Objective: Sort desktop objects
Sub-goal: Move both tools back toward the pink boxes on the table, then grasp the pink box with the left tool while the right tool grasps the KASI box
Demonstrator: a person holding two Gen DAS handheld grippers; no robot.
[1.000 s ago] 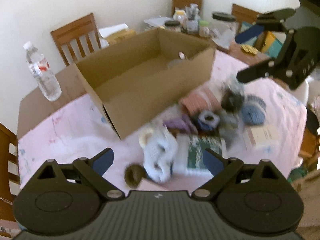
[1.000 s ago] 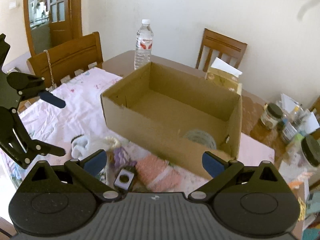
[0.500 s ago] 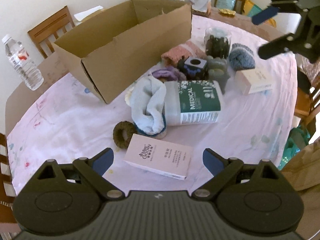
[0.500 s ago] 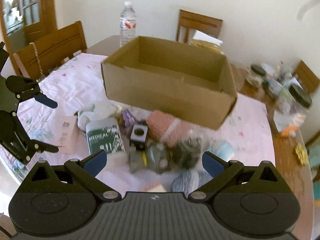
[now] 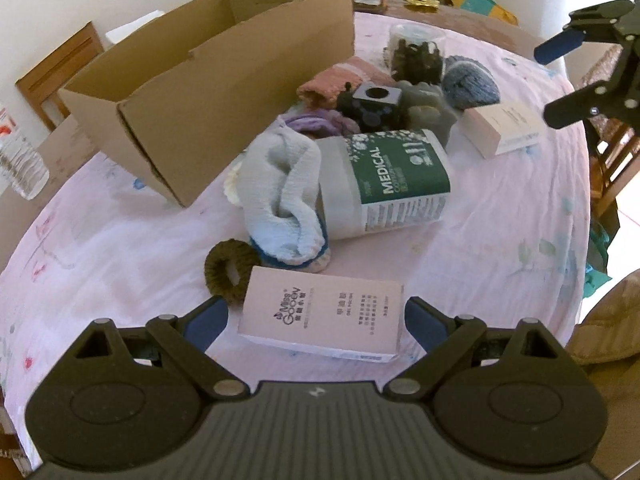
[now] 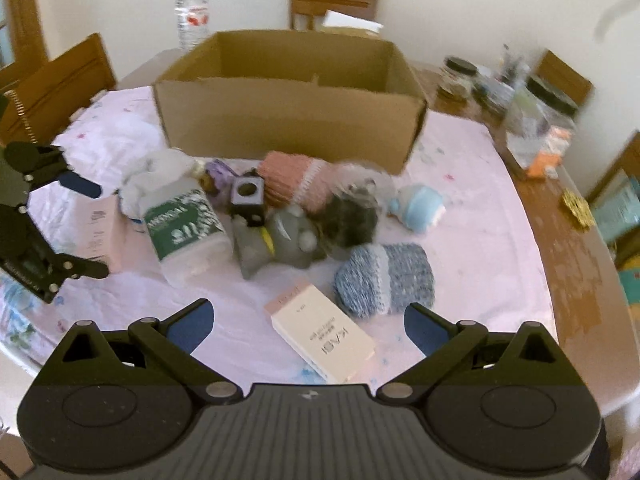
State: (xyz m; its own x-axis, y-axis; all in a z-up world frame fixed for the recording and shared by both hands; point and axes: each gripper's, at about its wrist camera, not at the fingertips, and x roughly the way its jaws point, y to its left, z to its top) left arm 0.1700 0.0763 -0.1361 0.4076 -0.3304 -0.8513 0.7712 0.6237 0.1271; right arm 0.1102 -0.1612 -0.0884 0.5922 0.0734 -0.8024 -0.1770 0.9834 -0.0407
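Observation:
My left gripper [image 5: 316, 316] hangs low over a flat pink box [image 5: 324, 322]. The box lies between the fingers, which are closing without touching it. Beyond it lie a brown hair tie [image 5: 226, 272], a pale blue sock [image 5: 280, 196] and a green-labelled medical bottle [image 5: 396, 184] on its side. My right gripper [image 6: 308, 322] is open above a cream box [image 6: 324, 338], beside a blue knitted roll [image 6: 386, 280]. A grey soft toy [image 6: 288, 240], a black cube [image 6: 248, 196] and a pink knit [image 6: 292, 180] are piled before the open cardboard box [image 6: 288, 120].
A pink cloth [image 5: 500, 240] covers the round table. A water bottle [image 6: 192, 14] stands behind the cardboard box, and wooden chairs [image 6: 332, 4] ring the table. Jars and clutter [image 6: 540, 120] crowd the bare wood at the right.
Both grippers have sunk and tilted down toward the table. The pink box now lies between the left fingers, and the cream box has come under the right gripper.

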